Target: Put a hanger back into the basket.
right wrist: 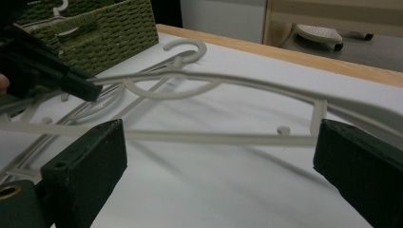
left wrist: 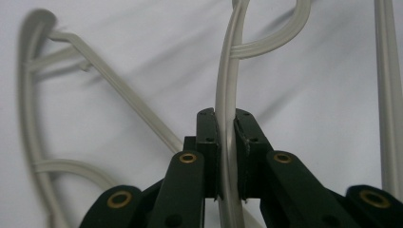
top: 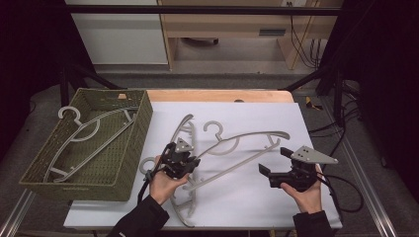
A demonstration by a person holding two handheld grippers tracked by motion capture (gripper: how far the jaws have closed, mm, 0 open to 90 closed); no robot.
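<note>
**Left fingers pinch a grey hanger's arm; right fingers stand wide apart**

We hold the left gripper (top: 179,160) over the white sheet on the counter (top: 257,96), its fingers (left wrist: 208,142) pressed together on the curved arm of a grey plastic hanger (top: 242,150). In the left gripper view the arm runs straight up between the two pads, squeezed on both sides. This hanger lies in the middle of the sheet, its hook toward the far edge, and crosses a second grey hanger (top: 184,128) that lies near the left hand, with its hook (top: 146,164) just beside that hand.

Our right gripper (top: 289,168) sits to the right of the hanger's lower bar, fingers (right wrist: 85,164) spread wide and gripping nothing; the right gripper view shows the hanger's end just beyond them.

At the counter's left stands a green woven basket (top: 133,143) with a third grey hanger (top: 86,133) lying inside it.
</note>
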